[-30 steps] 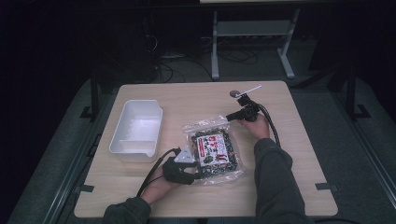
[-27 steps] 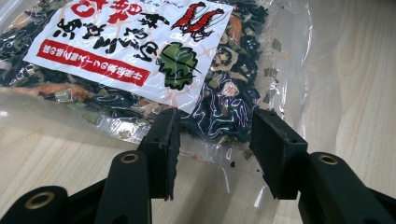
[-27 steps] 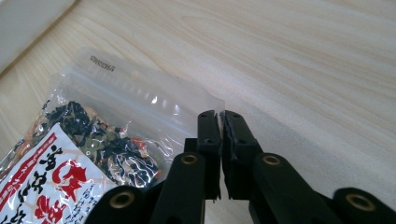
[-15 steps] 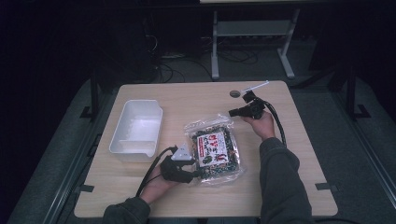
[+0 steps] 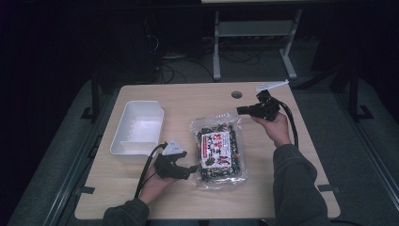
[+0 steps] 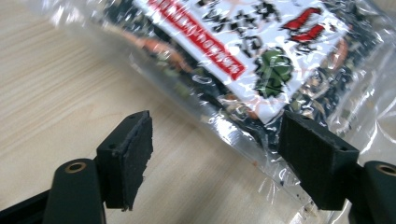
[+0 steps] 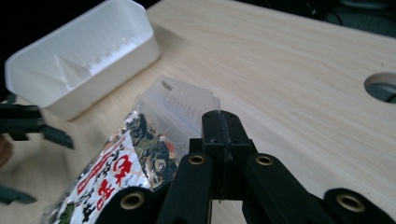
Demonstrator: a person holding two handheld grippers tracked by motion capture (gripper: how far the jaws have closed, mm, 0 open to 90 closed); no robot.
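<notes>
Packet (image 5: pixel 219 151) of dark dried food, clear plastic with a red-and-white label, lying mid-worktop (image 5: pixel 197 99) beside a white tub (image 5: pixel 137 127) nearer the left edge. Left hand-held gripper (image 6: pixel 215 154), jaws wide and empty, straddles the packet's near edge; closing on it seems next. Right hand-held gripper (image 7: pixel 223 133), jaws together, apparently empty, hovers over the packet's far seal.

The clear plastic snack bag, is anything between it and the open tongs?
Nothing visible. The left tongs sit open right at the edge of the clear plastic snack bag, with bare wooden table between the jaws.
</notes>
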